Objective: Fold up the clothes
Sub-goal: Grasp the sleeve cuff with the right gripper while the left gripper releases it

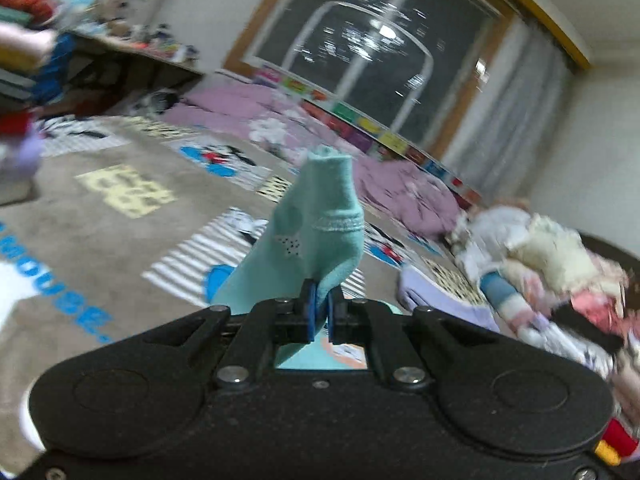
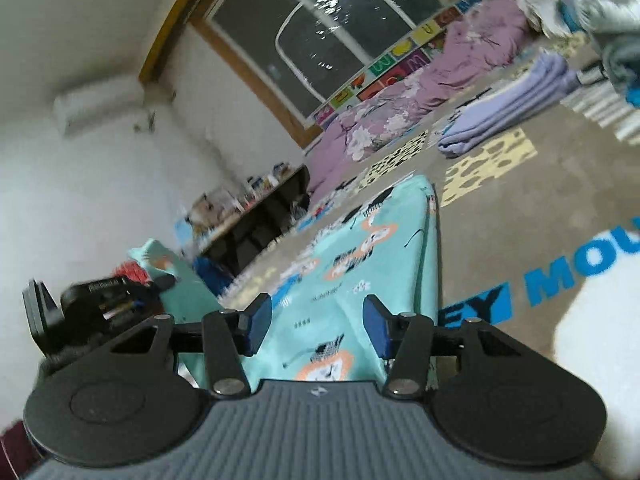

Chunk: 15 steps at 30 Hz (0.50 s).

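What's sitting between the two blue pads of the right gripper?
Nothing is pinched: in the right wrist view, the right gripper stands open, with only the teal printed garment lying on the rug beyond the gap.

Bare carpet (image 1: 92, 240) ahead passable; clothes pile (image 1: 552, 272) right, purple bedding (image 1: 400, 188) beyond.

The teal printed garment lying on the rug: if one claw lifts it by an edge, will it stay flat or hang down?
The teal printed garment would probably hang down limp: it is thin cloth lying flat on the rug. It is likely light. The small teal piece pinched in the left claw already bends and drapes.
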Each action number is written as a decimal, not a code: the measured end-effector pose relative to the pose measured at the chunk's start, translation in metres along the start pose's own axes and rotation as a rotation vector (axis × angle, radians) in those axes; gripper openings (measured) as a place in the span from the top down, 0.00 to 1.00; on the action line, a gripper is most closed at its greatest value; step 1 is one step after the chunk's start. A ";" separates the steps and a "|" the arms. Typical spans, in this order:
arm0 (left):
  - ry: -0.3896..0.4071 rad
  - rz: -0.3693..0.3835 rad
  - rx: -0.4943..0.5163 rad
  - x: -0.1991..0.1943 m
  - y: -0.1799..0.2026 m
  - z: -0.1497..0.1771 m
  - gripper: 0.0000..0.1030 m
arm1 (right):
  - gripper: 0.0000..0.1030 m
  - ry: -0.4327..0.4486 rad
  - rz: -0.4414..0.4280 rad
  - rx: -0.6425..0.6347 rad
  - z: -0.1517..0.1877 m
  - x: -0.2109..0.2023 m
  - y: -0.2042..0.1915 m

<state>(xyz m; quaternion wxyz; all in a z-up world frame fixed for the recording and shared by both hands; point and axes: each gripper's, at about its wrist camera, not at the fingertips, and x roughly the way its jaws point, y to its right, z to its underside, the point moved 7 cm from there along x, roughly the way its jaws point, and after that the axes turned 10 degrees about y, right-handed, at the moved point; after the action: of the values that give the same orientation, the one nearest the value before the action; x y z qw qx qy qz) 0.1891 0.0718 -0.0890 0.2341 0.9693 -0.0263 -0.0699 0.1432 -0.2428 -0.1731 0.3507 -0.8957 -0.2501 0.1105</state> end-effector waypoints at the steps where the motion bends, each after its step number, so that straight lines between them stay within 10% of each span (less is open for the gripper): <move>1: -0.009 0.013 0.014 0.004 0.009 0.003 0.97 | 0.49 0.010 -0.008 0.027 -0.003 0.000 0.004; 15: -0.147 0.161 0.224 0.060 0.128 0.075 0.98 | 0.40 0.133 0.019 0.409 -0.030 -0.001 0.080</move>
<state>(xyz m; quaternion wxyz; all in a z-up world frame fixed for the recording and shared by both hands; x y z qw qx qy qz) 0.2349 -0.0809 -0.1035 0.1266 0.9765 -0.1285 -0.1182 0.1831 -0.3108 -0.2060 0.5398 -0.8135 -0.1903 0.1030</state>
